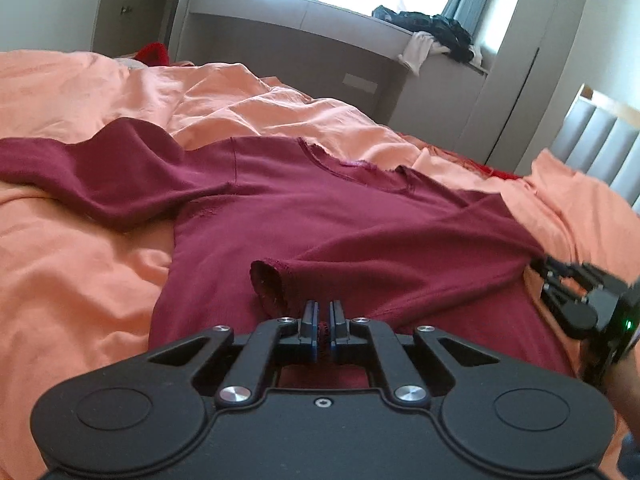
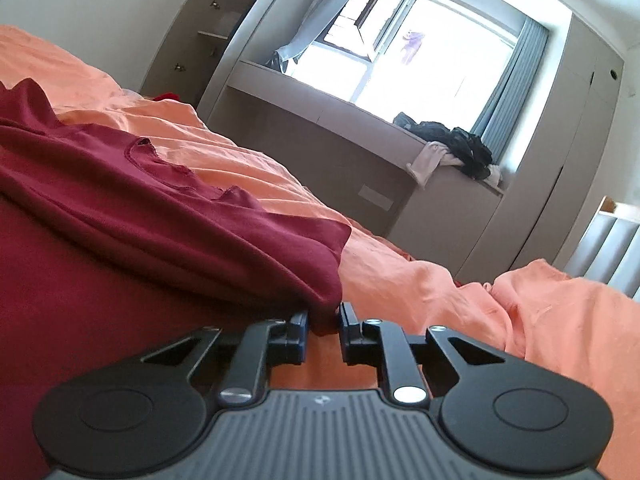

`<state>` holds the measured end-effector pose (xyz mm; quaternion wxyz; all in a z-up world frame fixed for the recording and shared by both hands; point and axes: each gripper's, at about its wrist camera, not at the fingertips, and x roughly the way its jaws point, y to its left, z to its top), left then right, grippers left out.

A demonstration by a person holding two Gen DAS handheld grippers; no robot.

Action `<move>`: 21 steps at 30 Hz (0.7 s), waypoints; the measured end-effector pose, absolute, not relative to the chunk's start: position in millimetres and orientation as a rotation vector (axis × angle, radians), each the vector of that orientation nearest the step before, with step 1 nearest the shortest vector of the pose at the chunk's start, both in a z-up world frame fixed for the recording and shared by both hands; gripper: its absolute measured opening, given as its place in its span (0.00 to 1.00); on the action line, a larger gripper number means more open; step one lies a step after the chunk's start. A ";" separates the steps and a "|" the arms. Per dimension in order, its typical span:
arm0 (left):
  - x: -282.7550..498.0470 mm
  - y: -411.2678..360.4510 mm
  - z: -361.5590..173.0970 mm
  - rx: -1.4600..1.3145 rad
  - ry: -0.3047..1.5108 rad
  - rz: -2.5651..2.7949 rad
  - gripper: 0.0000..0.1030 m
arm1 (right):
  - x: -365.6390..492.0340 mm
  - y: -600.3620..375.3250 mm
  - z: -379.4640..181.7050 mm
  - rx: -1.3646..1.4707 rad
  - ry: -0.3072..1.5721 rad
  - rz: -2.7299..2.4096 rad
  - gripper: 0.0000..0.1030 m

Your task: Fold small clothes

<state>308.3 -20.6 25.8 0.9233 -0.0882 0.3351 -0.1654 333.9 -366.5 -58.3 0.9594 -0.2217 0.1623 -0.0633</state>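
Observation:
A dark red long-sleeved shirt [image 1: 304, 208] lies spread on an orange bed sheet [image 1: 72, 248]. One sleeve is folded across the body, its cuff [image 1: 270, 284] near my left gripper. My left gripper [image 1: 324, 320] is shut on the shirt's lower hem. My right gripper [image 2: 324, 320] is closed on the shirt's right edge [image 2: 320, 304], a fold of red cloth between its fingers. It also shows in the left wrist view [image 1: 576, 284] at the shirt's right side. The other sleeve [image 1: 80, 168] stretches out to the left.
A grey window bench [image 1: 320, 28] runs behind the bed, with a pile of dark and white clothes [image 1: 436, 36] on it. A grey padded headboard [image 1: 600, 148] stands at the right. A red item [image 1: 154, 52] lies at the bed's far edge.

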 end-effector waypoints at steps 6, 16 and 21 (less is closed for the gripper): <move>301.5 -19.5 25.7 -0.152 0.696 -0.353 0.05 | 337.4 -368.4 -59.7 -0.426 0.373 -0.125 0.12; 301.0 12.7 31.2 -0.278 0.650 -0.256 0.61 | 307.1 -373.7 -35.2 -0.293 0.374 -0.122 0.58; 300.4 43.7 44.1 -0.286 0.550 -0.036 0.83 | 256.8 -362.3 -11.9 -0.088 0.254 -0.029 0.92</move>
